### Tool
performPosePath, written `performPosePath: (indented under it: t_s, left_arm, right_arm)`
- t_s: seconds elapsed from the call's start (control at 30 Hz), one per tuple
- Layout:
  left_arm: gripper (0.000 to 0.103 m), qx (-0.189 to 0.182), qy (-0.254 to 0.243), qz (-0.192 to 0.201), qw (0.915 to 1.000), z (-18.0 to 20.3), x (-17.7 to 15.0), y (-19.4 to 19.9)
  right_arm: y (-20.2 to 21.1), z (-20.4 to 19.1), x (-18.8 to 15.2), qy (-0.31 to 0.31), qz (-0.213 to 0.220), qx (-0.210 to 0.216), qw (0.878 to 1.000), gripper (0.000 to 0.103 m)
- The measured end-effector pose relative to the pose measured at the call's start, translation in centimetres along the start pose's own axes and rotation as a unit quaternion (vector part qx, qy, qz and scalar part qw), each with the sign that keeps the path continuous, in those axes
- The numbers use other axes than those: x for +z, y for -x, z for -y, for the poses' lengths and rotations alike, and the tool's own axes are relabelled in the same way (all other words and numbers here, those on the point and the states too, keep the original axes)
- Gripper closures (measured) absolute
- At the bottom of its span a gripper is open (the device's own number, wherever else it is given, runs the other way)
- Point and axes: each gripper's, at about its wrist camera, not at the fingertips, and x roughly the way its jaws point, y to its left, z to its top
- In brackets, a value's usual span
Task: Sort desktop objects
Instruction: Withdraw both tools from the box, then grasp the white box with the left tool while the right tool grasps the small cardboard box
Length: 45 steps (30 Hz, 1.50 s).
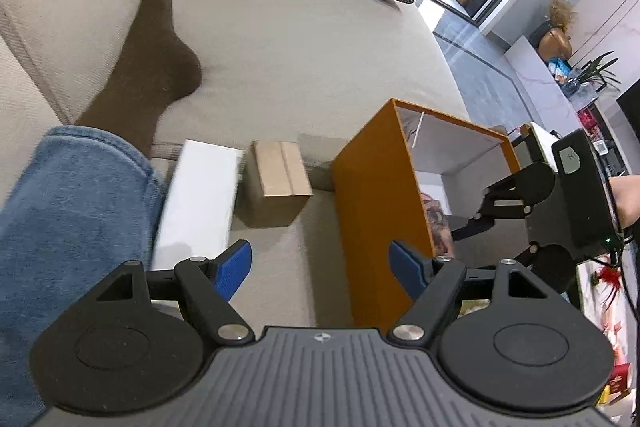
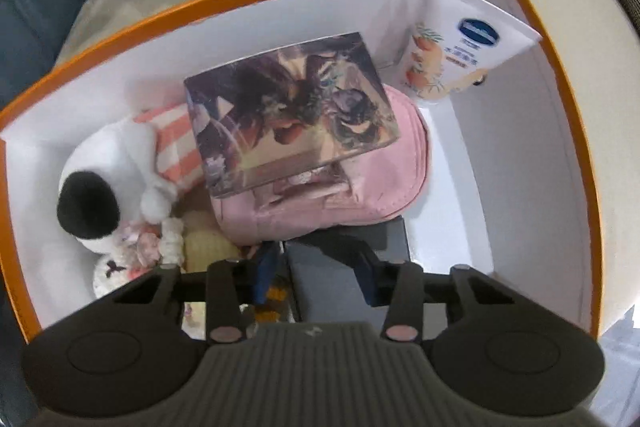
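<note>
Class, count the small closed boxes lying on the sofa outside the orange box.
2: the white box beside the jeans leg, and the cardboard box between it and the orange box. Others may be hidden.

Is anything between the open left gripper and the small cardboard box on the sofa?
Nothing visible. The left gripper faces bare sofa cushion up to the cardboard box; the white box and orange box flank that lane.

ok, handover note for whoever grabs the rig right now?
Left gripper: jaws open, empty, beside the orange box.
Right gripper: down inside the orange box, jaws either side of a grey box; grip unclear.
Done: plush dog, pink pouch, printed box and tube are in the orange box.
Left: white box and cardboard box, on the sofa.
</note>
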Motion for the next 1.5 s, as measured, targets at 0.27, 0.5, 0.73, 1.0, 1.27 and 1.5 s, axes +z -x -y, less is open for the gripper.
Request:
performPosePath:
  t_s: [0.27, 0.5, 0.73, 1.0, 1.27, 1.5]
  left_arm:
    - [0.014, 0.074, -0.026, -0.007, 0.9969, -2.9, -0.2, 1.3]
    - [0.015, 0.12, -0.1, -0.023, 0.9874, -2.6, -0.5, -0.3]
    - [0.015, 0.119, -0.146, -0.047, 0.9809, -2.5, 1.0, -3.0]
    - [0.015, 0.125, -0.163, -0.08, 0.9754, -3.7, 2.0, -6.4]
    - [0.015, 0.118, -0.165, -0.092, 0.9748, -3.8, 1.9, -7.9]
    - [0.018, 0.143, -0.195, -0.107, 0.9644, -3.1, 0.7, -9.4]
  right_arm:
    - [3.5, -1.1, -1.0, -0.032, 0.015, -0.053, 0.998, 0.056]
    - [10.5, -2.6, 0.6, -0.147, 0.135, -0.076, 0.977, 0.056]
    - [11.6, -2.3, 8.8, -0.269, 0.188, -0.038, 0.944, 0.056]
    - [5.8, 0.7, 15.2, -0.373, 0.16, -0.014, 0.914, 0.055]
    - [0.0, 3.2, 16.9, -0.428, 0.108, -0.012, 0.897, 0.048]
    - [-2.3, 3.4, 17.3, -0.428, 0.095, -0.01, 0.899, 0.05]
